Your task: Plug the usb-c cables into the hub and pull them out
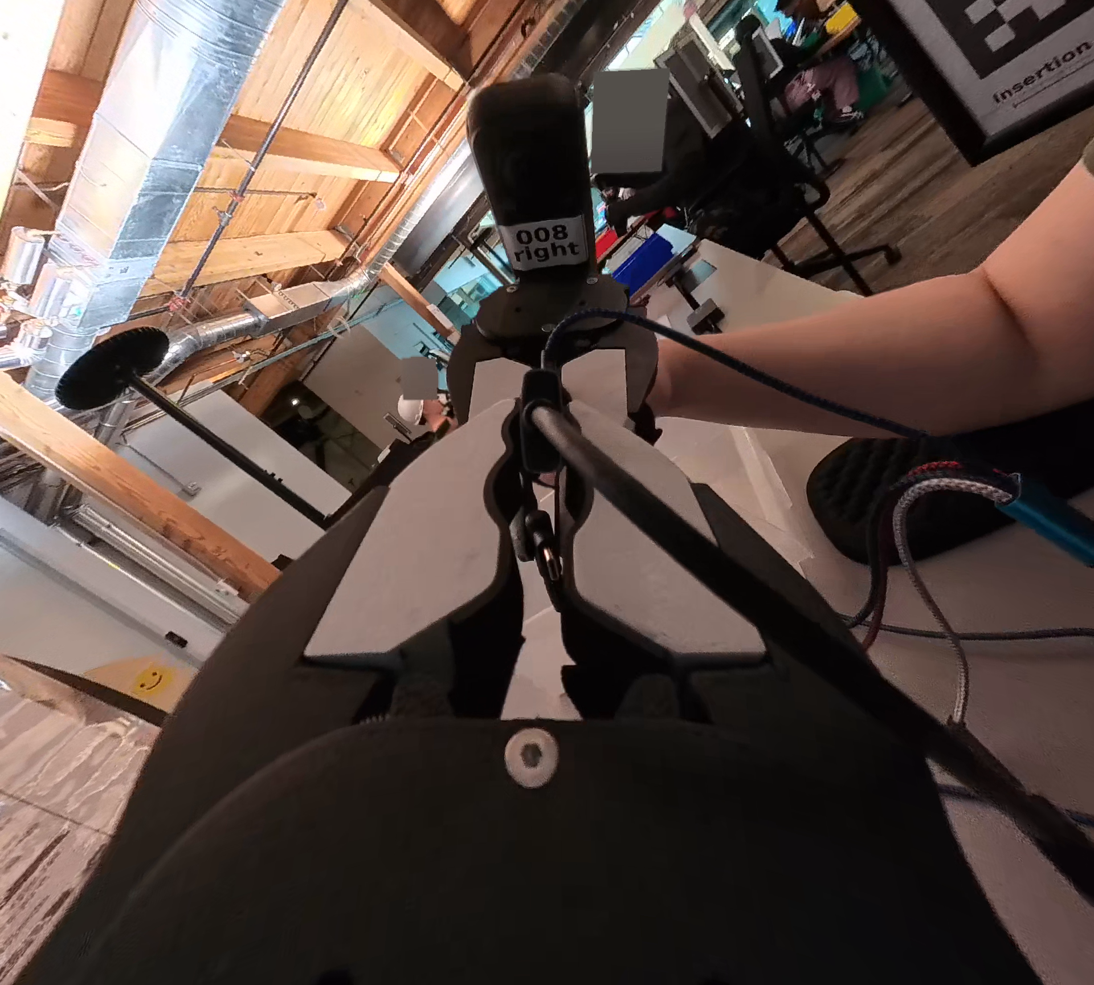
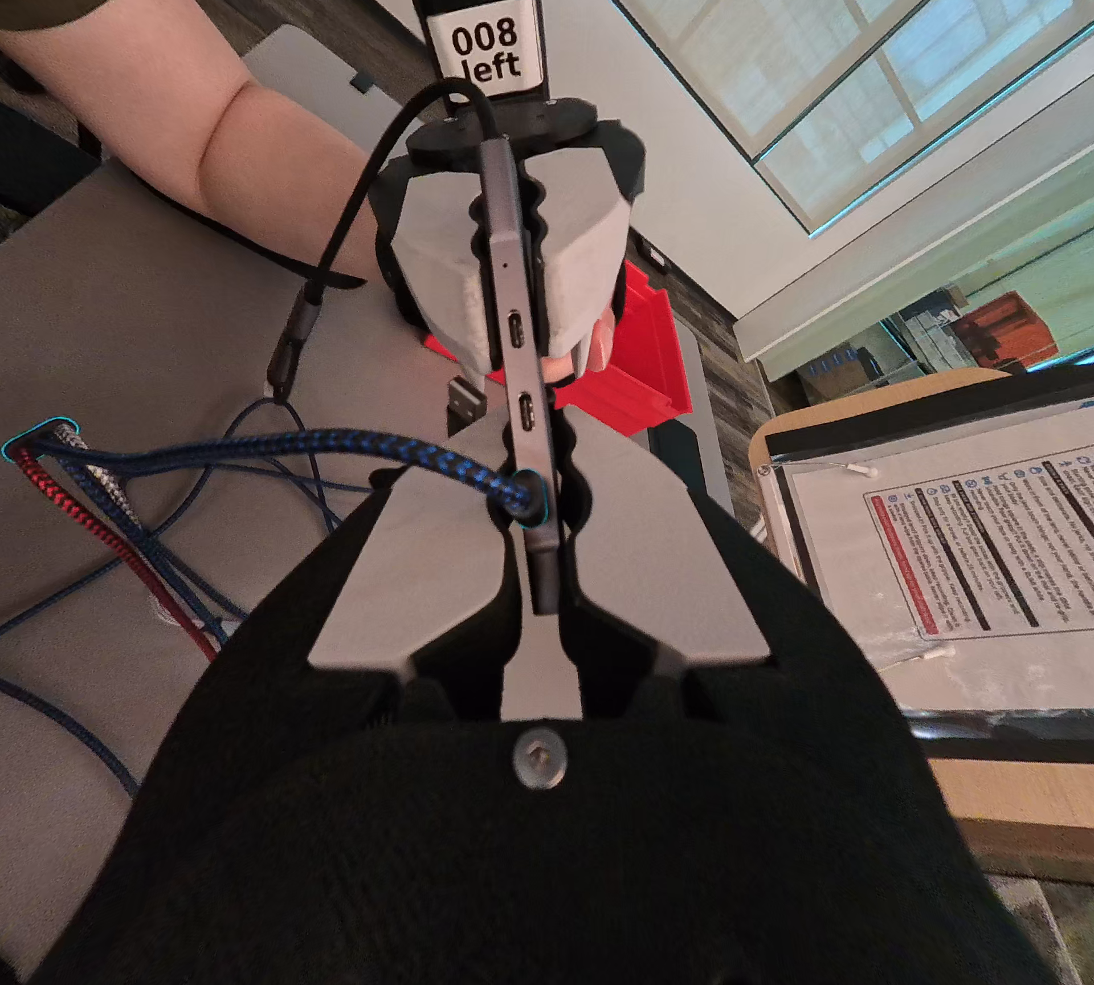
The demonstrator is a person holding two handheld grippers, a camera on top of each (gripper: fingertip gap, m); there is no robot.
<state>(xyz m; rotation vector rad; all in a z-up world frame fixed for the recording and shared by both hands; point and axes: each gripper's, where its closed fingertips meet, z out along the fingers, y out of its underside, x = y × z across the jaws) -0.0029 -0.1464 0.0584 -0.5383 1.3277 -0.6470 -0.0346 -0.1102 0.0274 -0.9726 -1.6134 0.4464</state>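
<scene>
A slim grey hub (image 2: 515, 293) is held in the air between both grippers, with two empty usb-c ports on the side facing the right wrist view. My left gripper (image 2: 521, 358) is shut on the hub's far half. My right gripper (image 2: 539, 453) is shut at the hub's near end, on the plug (image 2: 527, 500) of a blue braided cable (image 2: 355, 444) that meets the hub's port face. The hub's own black cable (image 2: 355, 198) loops off to the left. In the left wrist view my left gripper (image 1: 536, 423) faces the right gripper (image 1: 544, 388), and the blue cable (image 1: 740, 364) trails right.
A bundle of red, grey and blue braided cables (image 2: 89, 489) lies on the grey table (image 2: 118, 305). A red bin (image 2: 639, 364) and a loose usb plug (image 2: 467, 400) sit under the hub. A board with a printed sheet (image 2: 947, 542) stands right. The person's arm (image 2: 237, 127) crosses at left. My right fingertips sit around 5 cm from my left ones.
</scene>
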